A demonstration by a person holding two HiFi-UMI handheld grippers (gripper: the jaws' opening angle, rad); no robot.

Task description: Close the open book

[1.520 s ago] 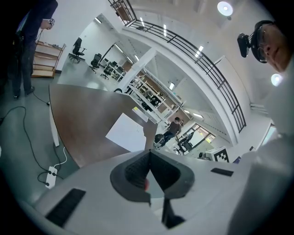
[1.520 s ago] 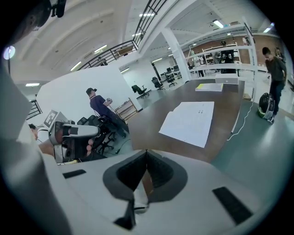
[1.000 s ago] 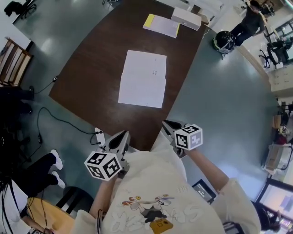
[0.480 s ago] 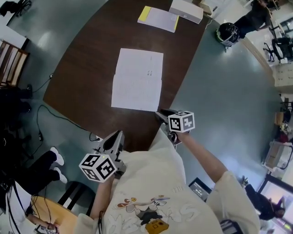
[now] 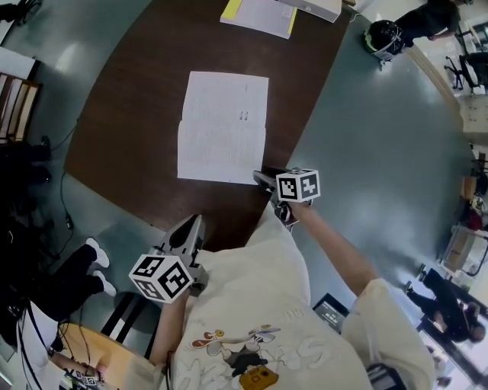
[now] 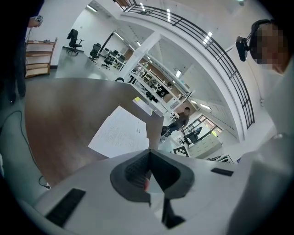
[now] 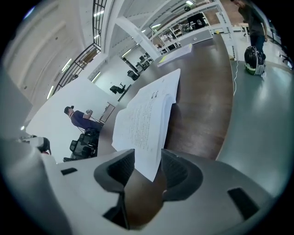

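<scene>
The open book (image 5: 222,126) lies flat on the dark brown table (image 5: 130,114), its white pages facing up. My right gripper (image 5: 261,178) is at the book's near right corner. Its jaws have just been opening and stand apart, with the page corner (image 7: 150,168) between the pads and not pressed. In the right gripper view the book (image 7: 144,117) stretches away from my right gripper (image 7: 147,157). My left gripper (image 5: 187,231) hangs off the table's near edge, short of the book, shut with nothing in it. The left gripper view shows its jaws together (image 6: 149,153) and the book (image 6: 120,133) ahead.
A yellow-edged booklet (image 5: 258,15) and a white box (image 5: 314,7) lie at the table's far end. A person (image 5: 427,19) stands at the far right beside a round black object (image 5: 382,35). A cable (image 5: 67,217) runs over the floor at the left, near a bystander's white shoes (image 5: 97,263).
My right gripper has travelled forward to the book's near right corner and its jaws have opened around the page corner. The left gripper has shifted forward a little and stays shut.
</scene>
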